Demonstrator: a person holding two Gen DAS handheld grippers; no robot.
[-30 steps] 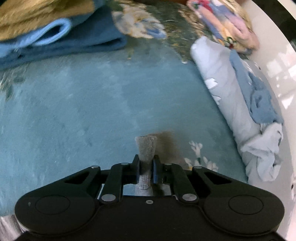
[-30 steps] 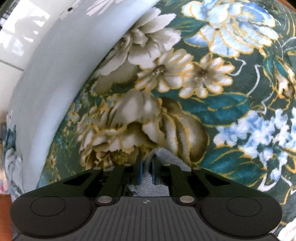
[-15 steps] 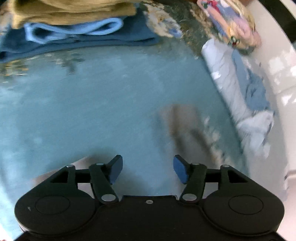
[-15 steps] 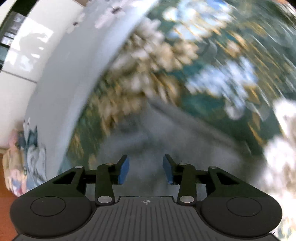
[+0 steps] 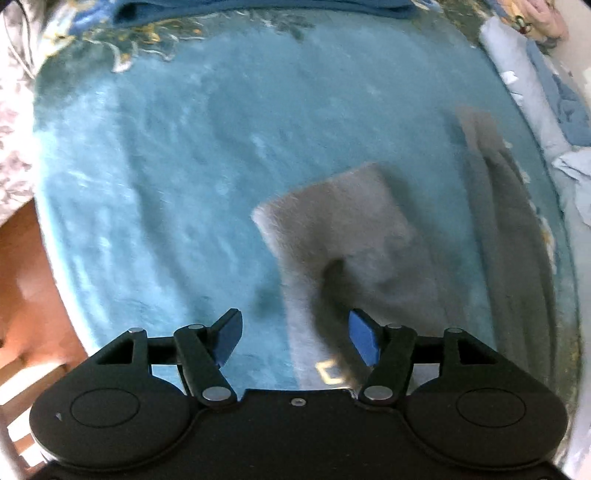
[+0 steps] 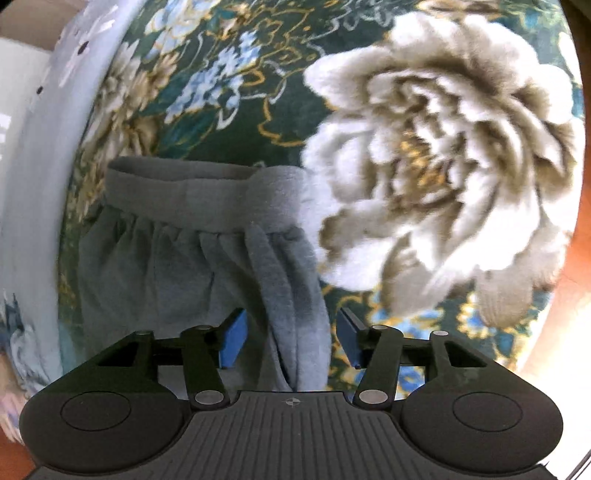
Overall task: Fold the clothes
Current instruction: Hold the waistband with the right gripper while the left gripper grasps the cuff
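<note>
Hovering over the grey trousers (image 6: pixel 192 258) on the bed (image 5: pixel 147 166), both grippers' fingers apart; grab matching corners for an even fold.

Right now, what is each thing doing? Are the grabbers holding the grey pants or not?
Left gripper: open, holding nothing.
Right gripper: open, holding nothing.
Grey pants: lying loose on the blanket, waistband showing, partly folded.
Blanket: spread out flat.
Blue clothes: lying at the blanket's far edge.
</note>
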